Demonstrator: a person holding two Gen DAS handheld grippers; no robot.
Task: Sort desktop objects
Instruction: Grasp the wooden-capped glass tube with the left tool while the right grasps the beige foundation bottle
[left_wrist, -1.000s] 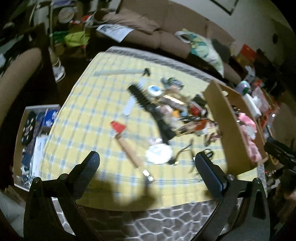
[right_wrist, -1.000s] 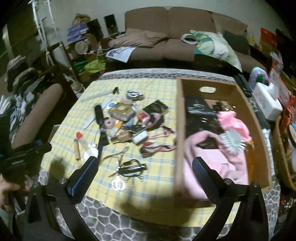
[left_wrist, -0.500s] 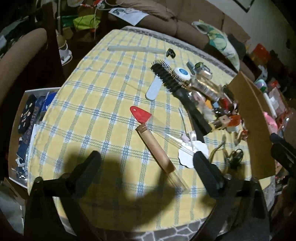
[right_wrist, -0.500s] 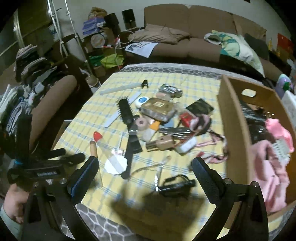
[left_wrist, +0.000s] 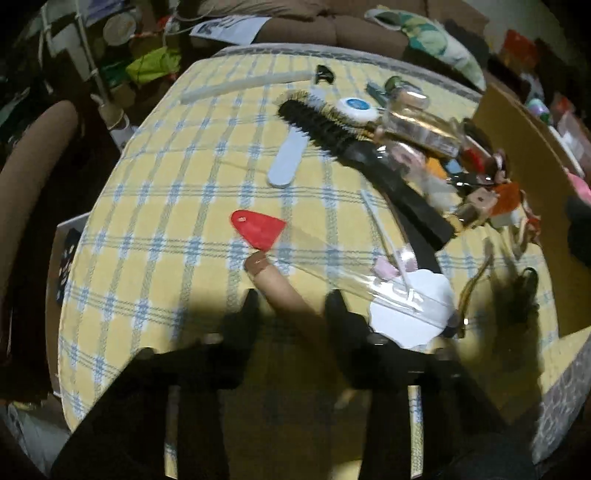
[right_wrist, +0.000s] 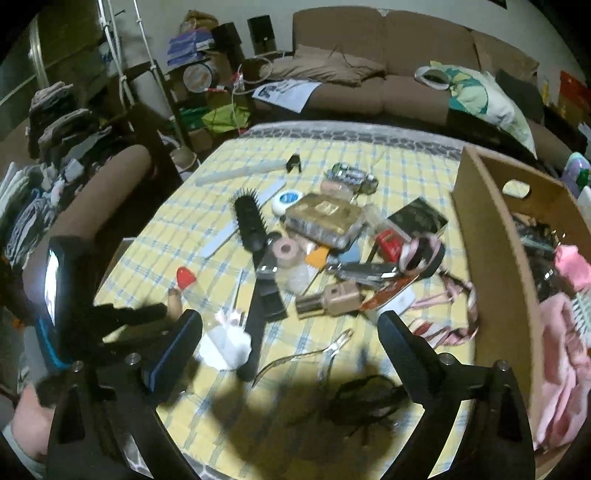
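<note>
A tan wooden handle (left_wrist: 284, 295) with a brown cap lies on the yellow checked cloth (left_wrist: 166, 229), next to a red scraper (left_wrist: 258, 227). My left gripper (left_wrist: 291, 306) has its jaws close on both sides of the handle, narrowed around it. It also shows in the right wrist view (right_wrist: 147, 314) beside the handle (right_wrist: 173, 301). My right gripper (right_wrist: 291, 354) is open and empty above a black tangled item (right_wrist: 365, 398). A black hairbrush (left_wrist: 351, 147) and a pile of small items (right_wrist: 351, 240) lie mid-table.
A brown cardboard box (right_wrist: 495, 266) with pink cloth (right_wrist: 565, 332) stands at the right. A white paper piece in clear plastic (left_wrist: 410, 306), nail nippers (right_wrist: 314, 354), a grey nail file (left_wrist: 288, 158) and a long pale strip (left_wrist: 243, 85) lie on the cloth. A sofa (right_wrist: 369, 55) stands behind.
My left gripper has come down over the wooden handle and its jaws have narrowed around it. My right gripper moved left, away from the box, and stayed open.
</note>
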